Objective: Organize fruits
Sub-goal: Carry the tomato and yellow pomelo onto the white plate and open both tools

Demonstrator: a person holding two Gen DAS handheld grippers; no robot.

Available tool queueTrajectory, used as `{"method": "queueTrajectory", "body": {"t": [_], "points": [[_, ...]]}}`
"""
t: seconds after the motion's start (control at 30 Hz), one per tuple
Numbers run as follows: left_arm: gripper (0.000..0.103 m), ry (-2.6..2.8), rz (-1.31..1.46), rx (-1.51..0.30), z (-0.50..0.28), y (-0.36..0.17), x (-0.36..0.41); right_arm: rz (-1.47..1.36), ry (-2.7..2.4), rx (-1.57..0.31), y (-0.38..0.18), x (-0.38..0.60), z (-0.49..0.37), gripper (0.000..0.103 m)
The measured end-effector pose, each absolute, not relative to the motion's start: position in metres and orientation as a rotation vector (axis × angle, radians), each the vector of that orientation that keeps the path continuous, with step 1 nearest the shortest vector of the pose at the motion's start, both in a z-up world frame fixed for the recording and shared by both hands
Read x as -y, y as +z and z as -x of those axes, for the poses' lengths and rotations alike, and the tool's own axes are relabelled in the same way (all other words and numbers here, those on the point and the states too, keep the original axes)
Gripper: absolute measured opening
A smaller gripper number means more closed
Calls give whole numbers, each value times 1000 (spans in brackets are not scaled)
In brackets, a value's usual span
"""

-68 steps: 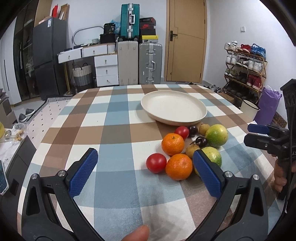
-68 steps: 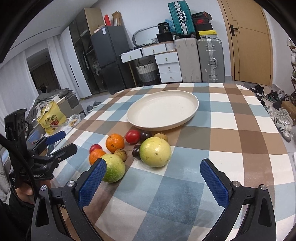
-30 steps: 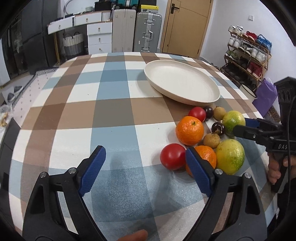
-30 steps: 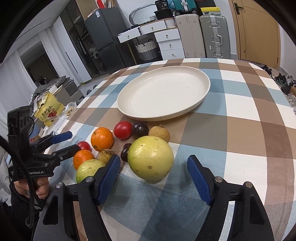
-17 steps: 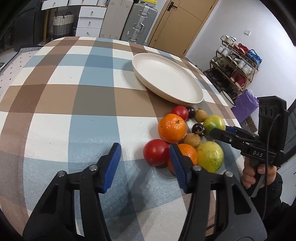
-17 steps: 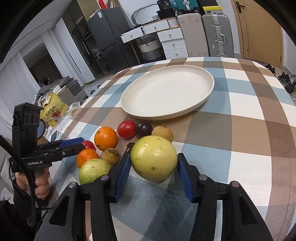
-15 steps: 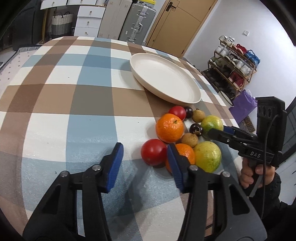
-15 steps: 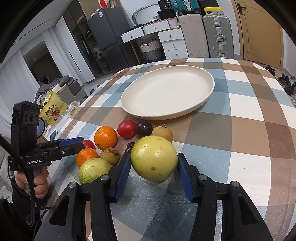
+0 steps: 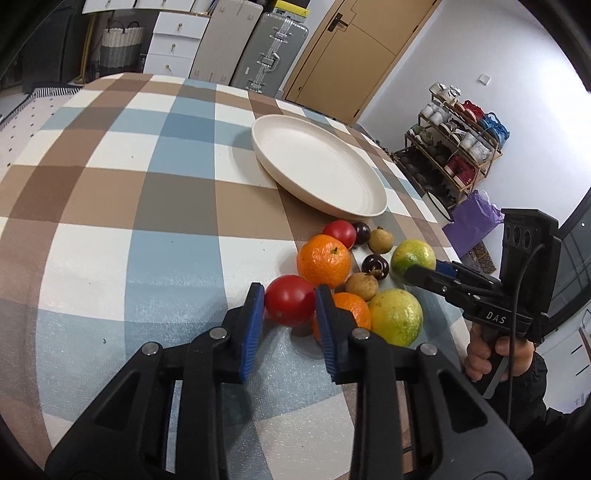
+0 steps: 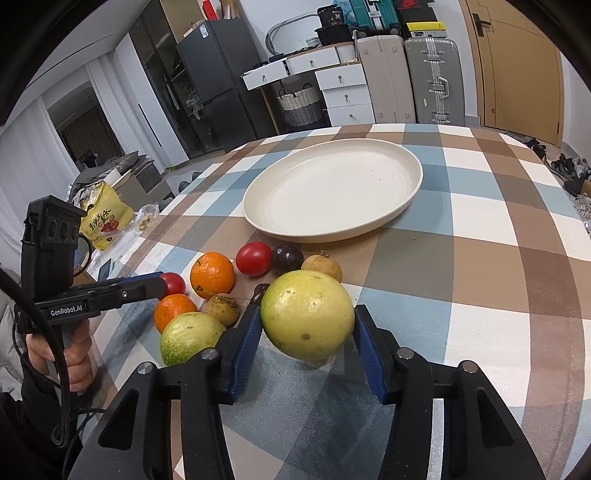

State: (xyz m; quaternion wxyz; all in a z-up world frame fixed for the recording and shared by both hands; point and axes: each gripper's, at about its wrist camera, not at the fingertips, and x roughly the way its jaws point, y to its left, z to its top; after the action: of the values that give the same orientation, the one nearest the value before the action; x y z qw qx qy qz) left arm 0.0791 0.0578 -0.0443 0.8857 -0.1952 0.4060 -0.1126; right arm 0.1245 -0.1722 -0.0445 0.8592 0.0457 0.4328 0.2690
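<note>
Right wrist: yellow-green fruit (image 10: 307, 315) sits between fingers (image 10: 246, 339), apparently gripped.

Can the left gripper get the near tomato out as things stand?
Probably yes: the left gripper already has its fingers on both sides of the tomato. An orange crowds the right finger, so lift upward.

"DAS" on right gripper (image 9: 421, 273) body; "GenRobot.AI" on left gripper (image 10: 157, 284) body; "30" on black box (image 10: 334, 16).
</note>
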Motion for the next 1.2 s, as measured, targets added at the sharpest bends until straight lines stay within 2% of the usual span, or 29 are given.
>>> {"method": "queueTrajectory", "body": {"t": [0.53,0.57,0.6,0.7,1.03,1.13,1.2], "points": [[25,-160,319,-726,-86,-3,-57,-118,566,-824,-16,181,-126,51],[24,-165,324,-721,-89,0,-57,-119,566,-819,-15,182,-127,51],[19,-167,324,-715,-92,2,-56,-120,565,-814,-14,183,-128,51],[18,-180,328,-706,-102,7,-54,-126,561,-803,-10,185,-133,51],[18,-125,281,-804,-123,-20,-55,-140,559,-818,-17,190,-142,51],[26,-97,279,-865,-127,-37,-57,-143,559,-823,-20,190,-143,51],[44,-99,291,-856,-122,-40,-58,-145,559,-828,-22,191,-144,51]]}}
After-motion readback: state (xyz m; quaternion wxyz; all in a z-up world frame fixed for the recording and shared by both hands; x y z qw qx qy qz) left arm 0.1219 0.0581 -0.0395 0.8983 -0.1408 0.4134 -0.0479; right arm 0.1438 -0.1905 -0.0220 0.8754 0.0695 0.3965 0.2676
